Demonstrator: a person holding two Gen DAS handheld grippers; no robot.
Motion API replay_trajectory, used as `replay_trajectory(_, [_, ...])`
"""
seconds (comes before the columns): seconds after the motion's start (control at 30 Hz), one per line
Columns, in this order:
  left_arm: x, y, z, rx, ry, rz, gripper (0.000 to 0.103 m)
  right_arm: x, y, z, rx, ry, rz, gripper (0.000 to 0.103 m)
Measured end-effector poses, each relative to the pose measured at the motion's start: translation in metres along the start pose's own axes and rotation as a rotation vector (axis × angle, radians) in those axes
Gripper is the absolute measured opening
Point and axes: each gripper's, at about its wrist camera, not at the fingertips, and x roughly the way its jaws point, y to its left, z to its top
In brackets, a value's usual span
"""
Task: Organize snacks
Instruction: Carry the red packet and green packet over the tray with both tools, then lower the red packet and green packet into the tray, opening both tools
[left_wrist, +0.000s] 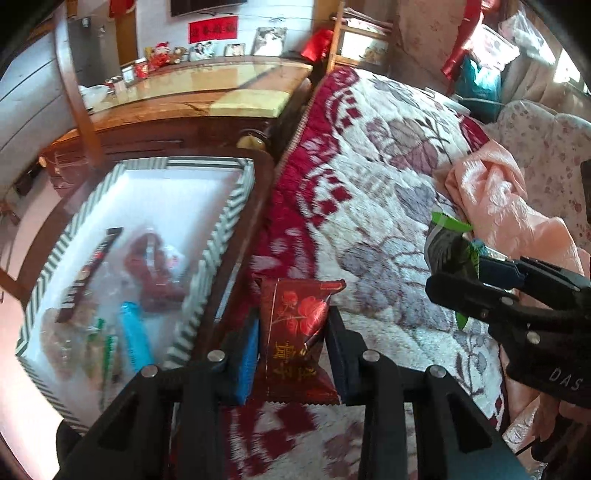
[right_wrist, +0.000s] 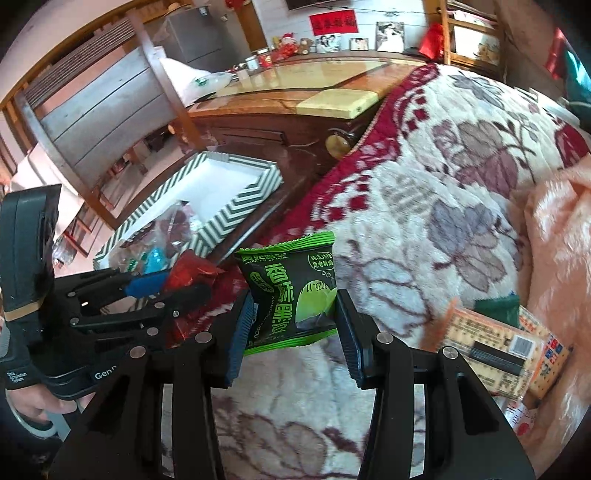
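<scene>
My left gripper (left_wrist: 291, 343) is shut on a dark red snack packet (left_wrist: 295, 332) with a rose print, held above the bed's edge beside the box. My right gripper (right_wrist: 293, 317) is shut on a green and black snack packet (right_wrist: 291, 291), held over the blanket. A green and white striped box (left_wrist: 225, 218) stands on a wooden stool at the left and holds several snacks. The box also shows in the right wrist view (right_wrist: 240, 199). The right gripper with its green packet (left_wrist: 448, 240) shows at the right of the left wrist view. The left gripper (right_wrist: 177, 288) shows at the left of the right wrist view.
A red and cream floral blanket (left_wrist: 388, 184) covers the bed. A pink quilt (left_wrist: 498, 206) lies at the right. Orange cracker packs (right_wrist: 498, 347) lie on the blanket at the right. A wooden cabinet (left_wrist: 207, 99) with photos and jars stands behind the box.
</scene>
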Motion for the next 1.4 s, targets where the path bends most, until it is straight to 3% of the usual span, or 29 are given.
replay_trajectory(0.57, [-0.024,0.057,-0.008,-0.1,-0.05,0.068,0.036,0.02,0.06,0.012,-0.108,0.038,0.044,0.044])
replay_trajectory(1.4, [-0.021,0.11,-0.02,-0.23,-0.042,0.107,0.036,0.051,0.115,0.033,-0.218,0.078,0.086,0.044])
